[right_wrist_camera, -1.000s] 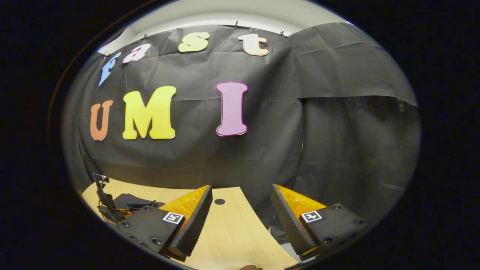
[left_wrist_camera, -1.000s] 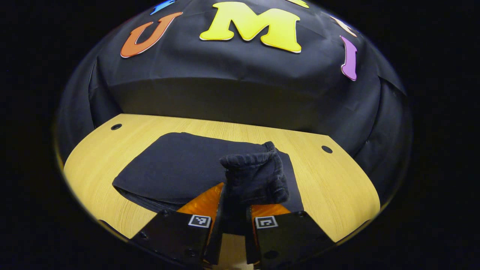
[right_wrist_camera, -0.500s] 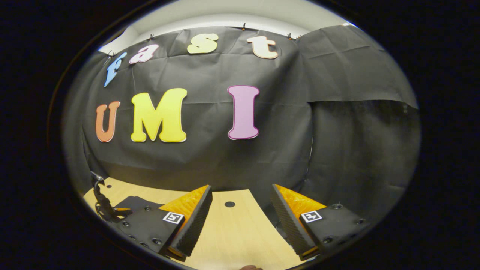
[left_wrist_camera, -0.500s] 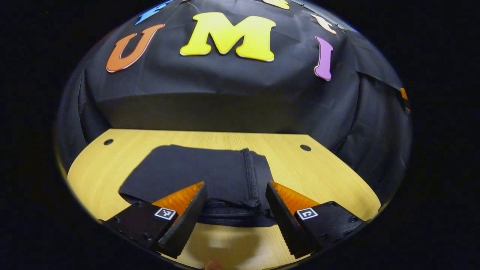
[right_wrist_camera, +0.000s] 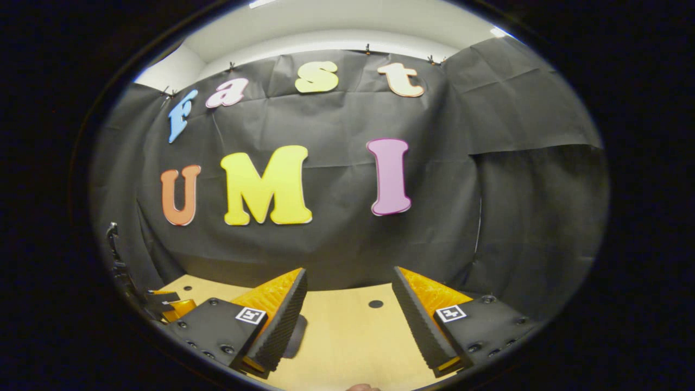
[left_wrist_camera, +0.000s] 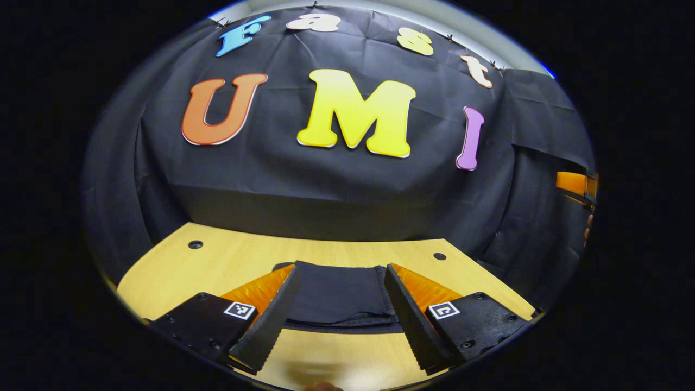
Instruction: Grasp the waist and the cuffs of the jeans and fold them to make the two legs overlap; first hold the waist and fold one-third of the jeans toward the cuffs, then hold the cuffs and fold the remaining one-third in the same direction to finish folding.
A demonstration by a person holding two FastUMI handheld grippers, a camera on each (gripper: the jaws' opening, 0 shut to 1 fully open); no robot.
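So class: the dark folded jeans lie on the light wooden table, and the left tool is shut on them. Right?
Not quite. In the left gripper view the left tool is open, its fingers apart; the dark folded jeans lie on the light wooden table.

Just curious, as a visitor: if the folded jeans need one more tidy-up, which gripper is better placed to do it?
Probably the left gripper: the folded jeans lie right between its open fingers. The right gripper faces bare table.

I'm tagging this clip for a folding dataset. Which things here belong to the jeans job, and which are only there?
Part of the job:
jeans, lying folded on the table
left gripper, open
right gripper, open

Only there:
wooden table
holes in the tabletop
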